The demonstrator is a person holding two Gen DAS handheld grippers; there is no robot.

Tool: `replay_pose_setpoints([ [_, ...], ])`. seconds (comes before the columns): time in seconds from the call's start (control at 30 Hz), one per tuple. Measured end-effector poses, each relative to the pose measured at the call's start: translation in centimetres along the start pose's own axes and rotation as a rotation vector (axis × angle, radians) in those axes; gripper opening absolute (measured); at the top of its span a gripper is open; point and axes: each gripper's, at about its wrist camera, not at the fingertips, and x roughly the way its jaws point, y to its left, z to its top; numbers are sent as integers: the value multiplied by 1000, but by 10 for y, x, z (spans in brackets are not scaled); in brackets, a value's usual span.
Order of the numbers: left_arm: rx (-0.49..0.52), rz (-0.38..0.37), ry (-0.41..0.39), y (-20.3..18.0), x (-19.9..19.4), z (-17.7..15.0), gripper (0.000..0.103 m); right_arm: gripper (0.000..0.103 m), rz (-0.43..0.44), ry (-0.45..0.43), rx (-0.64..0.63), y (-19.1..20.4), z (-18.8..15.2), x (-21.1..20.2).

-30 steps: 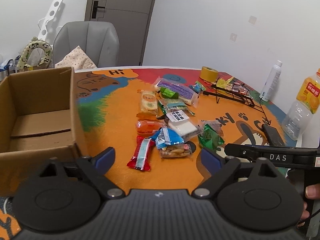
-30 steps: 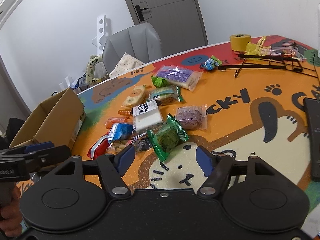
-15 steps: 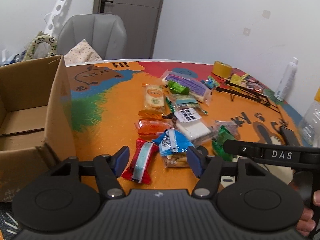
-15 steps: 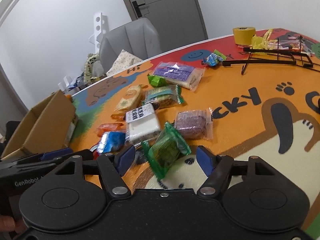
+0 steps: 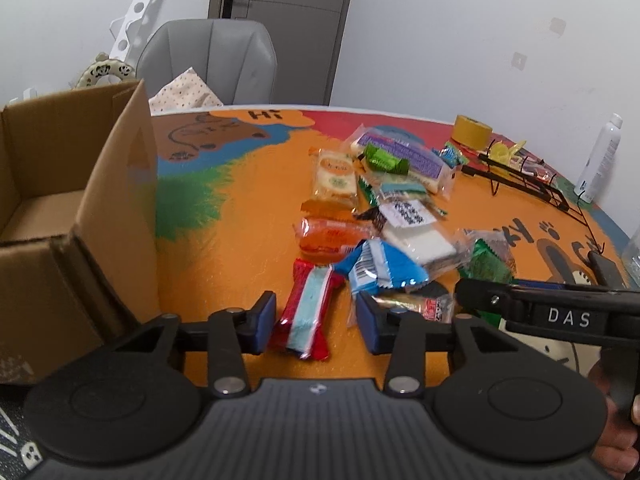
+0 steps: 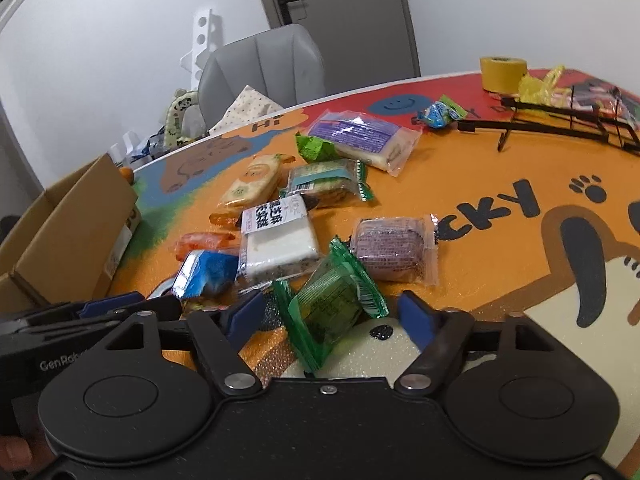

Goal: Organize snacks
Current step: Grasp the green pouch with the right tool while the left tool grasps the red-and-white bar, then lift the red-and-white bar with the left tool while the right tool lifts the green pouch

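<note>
Now your left tongs (image 5: 316, 318) stand released, jaws either side of the red bar (image 5: 306, 314), which lies flat near the desk's (image 5: 240, 216) front edge beside the box (image 5: 80, 216). Lower until both pads straddle its narrow width, then clench mid-length so the wrapper doesn't fold. Your right tongs (image 6: 334, 316) are released too, around the green pack (image 6: 328, 312), tilted up on its neighbours; steady it before closing. Mind the blue pack (image 5: 380, 270) just beside the red bar.
</note>
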Motion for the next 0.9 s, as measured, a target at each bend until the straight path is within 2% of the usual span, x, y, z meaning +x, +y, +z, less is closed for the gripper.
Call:
replay_pose_setpoints([
  [0.03, -6, -4, 0, 1, 0, -1, 33, 49, -10, -2, -20, 2, -1, 0],
  [0.07, -16, -9, -3, 2, -1, -2, 23, 47, -24, -6, -43, 3, -3, -2],
  [0.2, -25, -19, -17, 1, -7, -7, 21, 40, 16, 4, -36, 2, -5, -7],
  [0.53, 15, -74, -75, -7, -35, -7, 19, 39, 35, -28, -5, 11, -14, -27],
  [0.63, 23, -82, -98, -6, -45, -4, 6, 39, 39, -40, -7, 16, -13, -33],
  [0.9, 27, -94, -118, -4, -59, -6, 3, 39, 48, -75, -31, 31, -11, -46],
])
